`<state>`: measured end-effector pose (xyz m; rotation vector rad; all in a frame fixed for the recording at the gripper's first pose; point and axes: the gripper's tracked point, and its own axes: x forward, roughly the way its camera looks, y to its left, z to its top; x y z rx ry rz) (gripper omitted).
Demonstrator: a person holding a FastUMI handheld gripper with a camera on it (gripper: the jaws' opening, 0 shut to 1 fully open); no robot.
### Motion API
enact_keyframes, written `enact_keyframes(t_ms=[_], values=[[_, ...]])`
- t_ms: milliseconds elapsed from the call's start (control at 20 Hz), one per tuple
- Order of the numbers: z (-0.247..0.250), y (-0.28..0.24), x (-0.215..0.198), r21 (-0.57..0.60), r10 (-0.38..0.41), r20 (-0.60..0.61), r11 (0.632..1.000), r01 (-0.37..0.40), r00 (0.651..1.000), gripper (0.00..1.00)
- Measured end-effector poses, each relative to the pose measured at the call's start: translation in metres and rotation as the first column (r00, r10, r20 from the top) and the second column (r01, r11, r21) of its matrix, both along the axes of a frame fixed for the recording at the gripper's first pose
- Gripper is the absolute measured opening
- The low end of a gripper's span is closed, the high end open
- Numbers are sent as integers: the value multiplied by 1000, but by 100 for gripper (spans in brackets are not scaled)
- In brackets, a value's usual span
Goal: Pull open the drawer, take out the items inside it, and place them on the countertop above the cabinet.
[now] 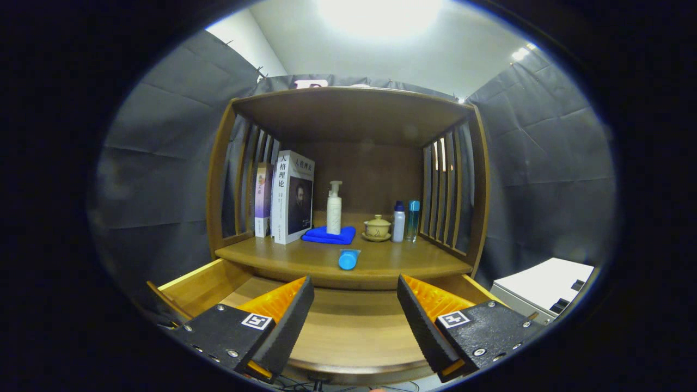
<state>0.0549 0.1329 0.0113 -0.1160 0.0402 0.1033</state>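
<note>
The wooden drawer [196,283] is pulled out below the cabinet's countertop [392,261], and its bare wooden floor lies under my fingers. A small blue tube [348,259] lies on its side on the countertop near the front edge, beyond the fingers. My gripper [355,294] is open over the drawer, nothing between its fingers, and the fingertips reach almost to the countertop's front edge.
On the countertop stand two books [286,197] at the left, a white pump bottle [334,209] on a folded blue cloth [329,235], a lidded tea cup [377,227], and two small bottles [405,220]. Slatted side walls flank the shelf. A white box [544,286] sits to the right.
</note>
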Motion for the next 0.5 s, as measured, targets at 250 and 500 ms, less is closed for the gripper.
enact_keyframes(t_ms=[250, 500], values=[[-13, 1, -31, -7, 3, 4, 1000, -3, 1000, 94], [-29, 6, -71, -63, 41, 35, 997, -39, 999, 94]])
